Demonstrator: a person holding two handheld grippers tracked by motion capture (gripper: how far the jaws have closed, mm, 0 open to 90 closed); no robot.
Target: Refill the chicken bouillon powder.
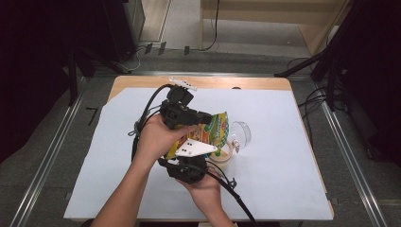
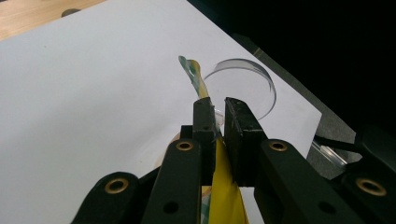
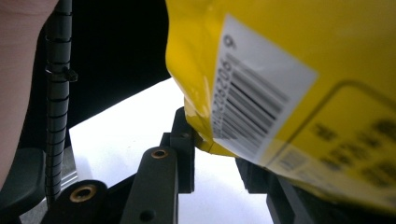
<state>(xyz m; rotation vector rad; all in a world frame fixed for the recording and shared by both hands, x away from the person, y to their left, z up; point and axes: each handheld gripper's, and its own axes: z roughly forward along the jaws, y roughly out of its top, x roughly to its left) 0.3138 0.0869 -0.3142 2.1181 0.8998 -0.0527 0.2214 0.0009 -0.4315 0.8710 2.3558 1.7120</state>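
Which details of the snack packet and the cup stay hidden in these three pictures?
- Cup contents: high view, covered by the snack packet and the right gripper.
- Packet's small print: right gripper view, blurred, cut by the frame edge.
- Packet's front: left gripper view, seen edge-on, clamped in the left gripper.

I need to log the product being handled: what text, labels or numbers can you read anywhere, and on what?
Barcode label on the yellow pouch: digits run beside the bars, too blurred to read reliably.
Dark print in the framed box on the pouch's lower right: blurred, unreadable.
Colourful front of the pouch in the high view: a red logo patch, too small to read.
Nothing else carries text.
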